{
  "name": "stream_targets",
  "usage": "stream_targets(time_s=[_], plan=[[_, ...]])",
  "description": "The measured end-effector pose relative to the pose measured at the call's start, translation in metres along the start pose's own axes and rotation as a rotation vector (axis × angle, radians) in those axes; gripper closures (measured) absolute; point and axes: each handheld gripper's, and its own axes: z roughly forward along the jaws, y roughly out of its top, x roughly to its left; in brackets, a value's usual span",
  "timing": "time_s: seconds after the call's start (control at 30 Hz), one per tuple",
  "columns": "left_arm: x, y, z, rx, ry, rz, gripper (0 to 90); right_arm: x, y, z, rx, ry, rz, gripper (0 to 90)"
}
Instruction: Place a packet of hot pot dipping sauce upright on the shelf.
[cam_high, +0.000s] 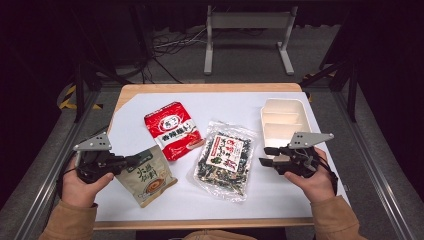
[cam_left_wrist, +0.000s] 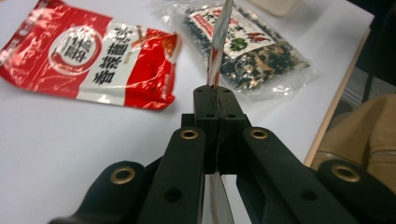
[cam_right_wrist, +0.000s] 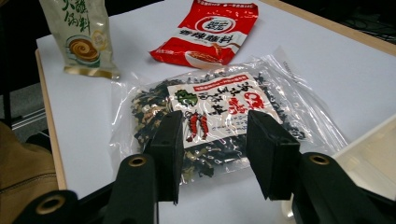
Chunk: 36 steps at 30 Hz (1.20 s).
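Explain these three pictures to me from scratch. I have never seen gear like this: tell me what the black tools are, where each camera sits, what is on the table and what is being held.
A person sits at a table and holds a hand-worked gripper in each hand. The big picture comes from a camera overhead. The other two come from cameras riding on the grippers, looking along their black fingers.

On the table lie a red packet, a clear bag of dark dried food, a beige pouch and a white tray with compartments.

The left gripper is shut on the edge of the beige pouch; in its own view you see that edge as a thin sheet between the fingers. The right gripper is open and holds nothing. Its own view looks at the clear bag.
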Motion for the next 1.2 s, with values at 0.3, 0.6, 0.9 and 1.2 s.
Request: stream_targets(time_s=[0.3, 0.6, 0.9, 1.2], plan=[[-0.014, 0.015, -0.007, -0.009, 0.006, 0.061, 89.7, 0.005, 0.006, 0.005, 0.003, 0.034, -0.031, 55.8], [-0.028, 0.037, -0.007, -0.010, -0.018, 0.124, 89.7, 0.018, 0.021, 0.011, -0.010, 0.090, -0.082, 55.1], [-0.050, 0.067, -0.001, -0.010, -0.055, 0.217, 89.8, 0.031, 0.036, 0.018, -0.019, 0.131, -0.132, 53.2], [-0.067, 0.086, 0.012, -0.033, -0.114, 0.284, 89.7, 0.045, 0.049, 0.030, -0.025, 0.171, -0.172, 50.0]])
